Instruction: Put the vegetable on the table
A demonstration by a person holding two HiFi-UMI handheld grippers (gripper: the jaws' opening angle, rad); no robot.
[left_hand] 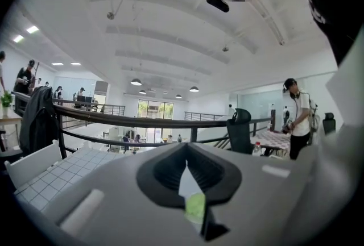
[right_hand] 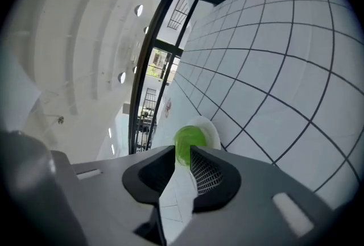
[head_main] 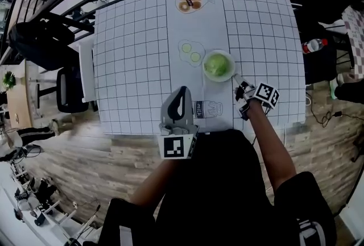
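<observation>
"Since the vegetable (head_main: 216, 65) is the thing to look at, what is it like?" asks one.

"It is round and bright green, a bit shiny, like a small ball of leaves," says the other. "It sits in a white bowl (head_main: 230, 71). The bowl stands on the white desk (head_main: 131, 57), on the plain strip down the middle, with black squares drawn on both sides."

"Is anything near it?"

"Just beside the bowl, on its left in the head view, is a flat drawing of cucumber slices (head_main: 191, 51). Farther up is a drawing of bread (head_main: 189, 3). Nearer the person is a drawing of a milk bottle (head_main: 207, 108)."

"What about the right tongs (head_main: 242, 90)?"

"They are low over the desk, just beside the bowl, and they point at it. Their two sides are a little way apart. Nothing is held between them. Only the desk shows in the gap, and the green ball shows past the tips."

"And the left tongs (head_main: 182, 94)?"

"They are near the desk's front edge, beside the milk drawing, with the tips pointing away from the person. The tips are pressed together, with only a thin slit behind them. They hold nothing, and they are apart from the bowl."
</observation>
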